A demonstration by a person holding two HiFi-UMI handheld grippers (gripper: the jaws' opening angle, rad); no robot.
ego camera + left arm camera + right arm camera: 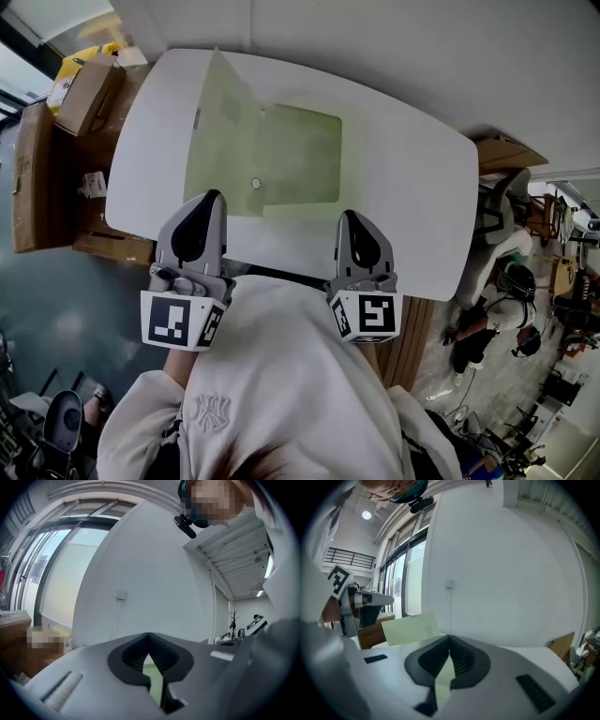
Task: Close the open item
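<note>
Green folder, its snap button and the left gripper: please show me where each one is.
green folder (pixel 305 155): head view, on its flat right panel.
snap button (pixel 256 184): head view, on its round centre.
left gripper (pixel 213 197): head view, at the closed jaw tips.

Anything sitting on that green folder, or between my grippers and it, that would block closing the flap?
Nothing visible. The pale green plastic folder lies open on the white table, its inner faces bare; the left gripper and right gripper, both shut, sit by its near edge with nothing between.
</note>
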